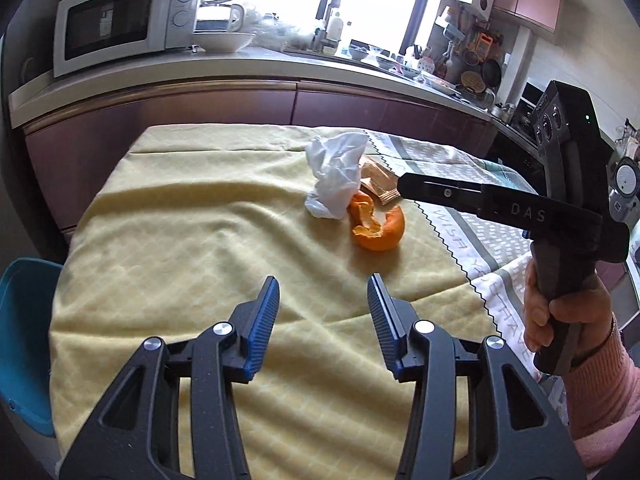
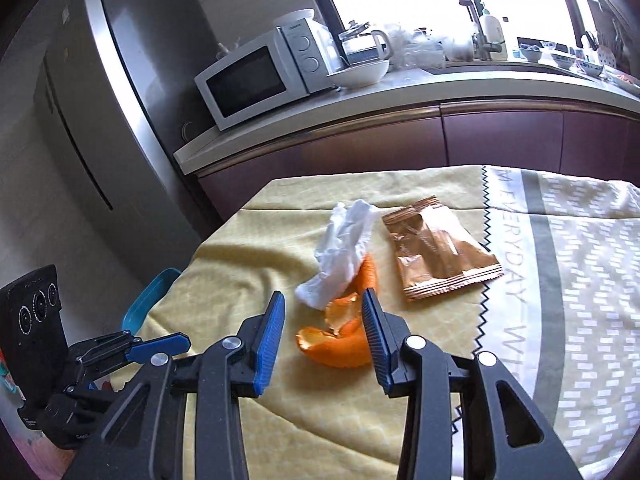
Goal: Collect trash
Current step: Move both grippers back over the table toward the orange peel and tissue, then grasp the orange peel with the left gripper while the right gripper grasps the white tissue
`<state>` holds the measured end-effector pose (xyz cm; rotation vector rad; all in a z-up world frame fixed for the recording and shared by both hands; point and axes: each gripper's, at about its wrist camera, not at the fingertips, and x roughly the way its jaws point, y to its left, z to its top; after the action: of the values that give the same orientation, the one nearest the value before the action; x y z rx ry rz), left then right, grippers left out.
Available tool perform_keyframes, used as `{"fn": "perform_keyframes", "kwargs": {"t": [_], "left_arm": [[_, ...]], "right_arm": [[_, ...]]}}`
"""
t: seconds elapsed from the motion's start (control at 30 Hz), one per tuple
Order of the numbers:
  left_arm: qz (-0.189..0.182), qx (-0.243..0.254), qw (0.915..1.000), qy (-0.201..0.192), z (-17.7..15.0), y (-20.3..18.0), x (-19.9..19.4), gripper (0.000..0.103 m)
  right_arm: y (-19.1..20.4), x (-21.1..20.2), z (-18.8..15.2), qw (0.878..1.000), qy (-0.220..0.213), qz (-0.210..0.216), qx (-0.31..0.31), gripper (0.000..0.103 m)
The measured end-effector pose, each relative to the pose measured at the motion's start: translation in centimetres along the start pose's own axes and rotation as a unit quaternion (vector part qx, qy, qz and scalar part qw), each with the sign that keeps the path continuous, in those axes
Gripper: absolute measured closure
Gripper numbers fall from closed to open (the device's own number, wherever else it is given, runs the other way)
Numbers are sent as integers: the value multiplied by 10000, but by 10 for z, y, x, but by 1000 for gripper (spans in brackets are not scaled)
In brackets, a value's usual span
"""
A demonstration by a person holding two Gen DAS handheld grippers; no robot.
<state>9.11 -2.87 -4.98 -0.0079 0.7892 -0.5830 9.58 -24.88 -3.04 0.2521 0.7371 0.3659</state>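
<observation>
Right wrist view: right gripper point(image 2: 323, 322) half open, empty, over the orange peel point(image 2: 336, 346). I'd drop straight down, pinching peel only, not the tissue point(image 2: 344, 248).

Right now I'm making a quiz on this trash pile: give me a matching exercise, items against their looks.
Items:
1. tissue
2. orange peel
3. snack wrapper
4. microwave

Looks:
A. flat, coppery, torn open
B. white, boxy, on the counter
C. white, crumpled
D. curled, orange

Pairs: 1-C, 2-D, 3-A, 4-B
</observation>
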Motion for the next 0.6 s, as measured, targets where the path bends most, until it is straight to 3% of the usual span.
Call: {"fn": "perform_keyframes", "kwargs": {"t": [0.3,0.6], "left_arm": [[-401,55,9987,323,18,-25,42,58],[-498,-317,9957,716,36,-21,88,57]], "right_arm": [[-37,2,-5,9993,78,5,360,61],[-49,3,2,9989,21,138,439,61]]}}
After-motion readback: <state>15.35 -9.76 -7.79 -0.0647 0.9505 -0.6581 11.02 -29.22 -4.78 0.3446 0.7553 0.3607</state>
